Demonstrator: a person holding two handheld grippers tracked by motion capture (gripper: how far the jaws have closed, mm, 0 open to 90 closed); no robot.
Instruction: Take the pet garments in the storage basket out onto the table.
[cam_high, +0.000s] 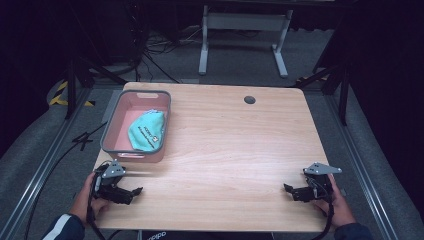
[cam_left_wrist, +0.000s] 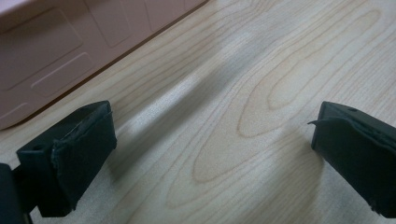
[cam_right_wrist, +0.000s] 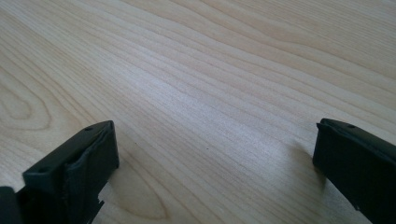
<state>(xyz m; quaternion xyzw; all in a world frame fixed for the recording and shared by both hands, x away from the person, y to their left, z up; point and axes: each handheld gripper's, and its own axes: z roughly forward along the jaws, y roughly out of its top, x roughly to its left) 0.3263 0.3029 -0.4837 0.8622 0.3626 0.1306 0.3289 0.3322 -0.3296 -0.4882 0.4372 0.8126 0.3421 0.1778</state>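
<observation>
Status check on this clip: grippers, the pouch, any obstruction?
Left gripper open, empty. Right gripper open, empty. Teal pouch lying in pink bin, untouched. Bare table between the grippers and the bin.

2 black claws, left claw (cam_high: 131, 192), right claw (cam_high: 290, 190), grey triangular top plates, dark blue sleeves

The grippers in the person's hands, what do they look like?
Each gripper, left and right, is black with two blocky black jaws, a grey three-cornered plate on top and a black cable trailing back. The left sleeve is dark blue with a white stripe.
</observation>
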